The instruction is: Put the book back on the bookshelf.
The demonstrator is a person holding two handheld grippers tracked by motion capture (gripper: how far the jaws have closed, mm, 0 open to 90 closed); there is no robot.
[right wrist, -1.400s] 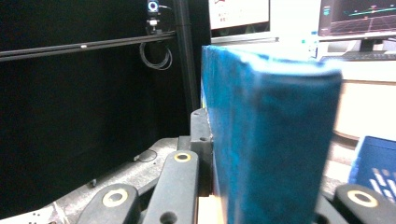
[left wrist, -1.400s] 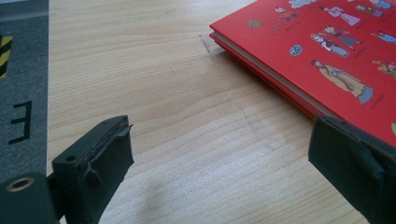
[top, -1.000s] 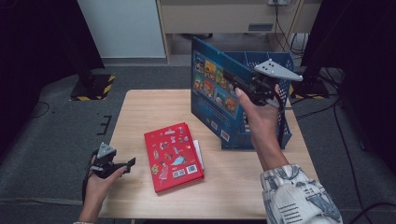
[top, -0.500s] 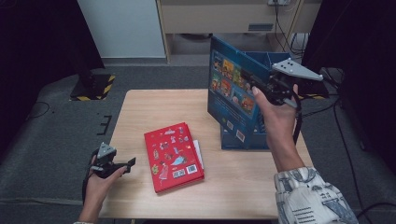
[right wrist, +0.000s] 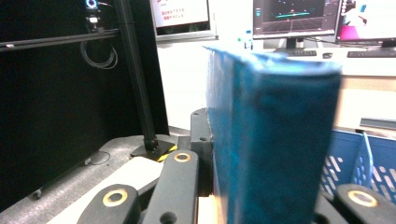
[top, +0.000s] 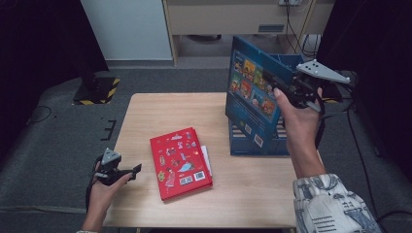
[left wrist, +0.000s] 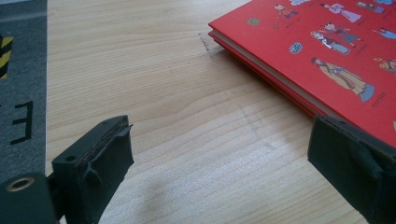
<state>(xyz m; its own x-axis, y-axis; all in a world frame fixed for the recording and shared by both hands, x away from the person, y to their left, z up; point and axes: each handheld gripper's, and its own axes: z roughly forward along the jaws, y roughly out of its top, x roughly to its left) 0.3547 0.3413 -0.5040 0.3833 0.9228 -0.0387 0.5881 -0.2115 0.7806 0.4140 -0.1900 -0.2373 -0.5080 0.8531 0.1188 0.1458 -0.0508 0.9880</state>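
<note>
Blue book (top: pixel 250 97): being held upright in the right gripper (top: pixel 284 90), whose jaws are clamping it above the blue basket (top: pixel 272 143) at the table's (top: pixel 160 116) far right; the book is hiding most of the basket, and its spine is blurring in the right gripper view. Left gripper (top: pixel 127 172): jaws standing wide apart and gripping nothing, resting at the table's near-left edge beside the red book (top: pixel 180 162), whose cover is running out of frame in the left gripper view.
</note>
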